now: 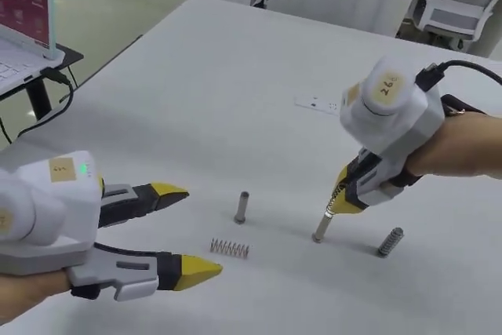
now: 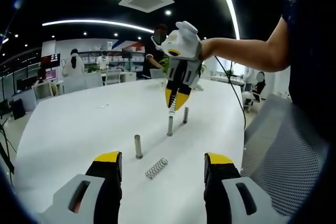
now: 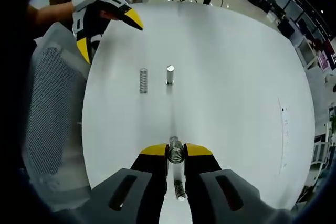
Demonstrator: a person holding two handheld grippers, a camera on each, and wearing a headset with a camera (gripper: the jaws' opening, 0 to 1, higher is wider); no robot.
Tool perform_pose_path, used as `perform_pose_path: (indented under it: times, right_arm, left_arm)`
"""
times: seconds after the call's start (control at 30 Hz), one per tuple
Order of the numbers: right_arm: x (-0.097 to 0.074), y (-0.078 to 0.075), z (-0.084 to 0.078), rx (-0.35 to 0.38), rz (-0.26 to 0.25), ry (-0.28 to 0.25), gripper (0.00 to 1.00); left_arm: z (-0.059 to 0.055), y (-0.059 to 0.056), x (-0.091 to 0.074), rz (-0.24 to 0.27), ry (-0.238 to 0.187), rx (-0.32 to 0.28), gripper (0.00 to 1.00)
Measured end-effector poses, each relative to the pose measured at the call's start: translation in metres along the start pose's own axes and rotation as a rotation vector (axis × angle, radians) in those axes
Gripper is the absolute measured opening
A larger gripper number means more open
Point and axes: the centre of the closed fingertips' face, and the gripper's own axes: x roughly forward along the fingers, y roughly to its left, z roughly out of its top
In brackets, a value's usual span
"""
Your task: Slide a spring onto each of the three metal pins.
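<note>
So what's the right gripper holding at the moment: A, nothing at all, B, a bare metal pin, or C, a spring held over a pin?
C: the right gripper has its fingers closed on a spring just above an upright pin.

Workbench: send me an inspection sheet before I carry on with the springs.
Surface: white table, flat.
Job's things: three pins standing. Sprung pin already wears a spring. Middle pin sits under the held spring. Bare pin has the loose spring lying flat near it.
Clutter: white socket strip farther back.
Grippers: left gripper open, holding nothing; right gripper shut on the held spring.
Cables: black cable from the right gripper; laptop cable.
Surroundings: laptop, office chairs.
</note>
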Motion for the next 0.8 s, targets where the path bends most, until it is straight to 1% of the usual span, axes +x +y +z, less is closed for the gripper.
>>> perform_pose_path:
  times: [0.1,0.33,0.53,0.8]
  right_arm:
    - [0.003,-0.001,-0.003,0.0,0.004,0.01,0.09]
    - [0.007,-0.001,-0.003,0.007,0.017,0.006,0.09]
    - [0.017,0.0,-0.007,0.015,0.03,0.014,0.09]
    - [0.03,0.002,-0.01,0.011,0.03,0.037,0.09]
  left_arm:
    - [0.0,-0.001,0.001,-0.002,-0.001,-0.001,0.59]
    - [-0.001,0.0,0.005,-0.004,0.0,-0.003,0.58]
    - [-0.002,0.001,0.005,-0.004,0.0,-0.006,0.58]
    - [-0.002,0.002,0.005,-0.003,0.002,-0.008,0.57]
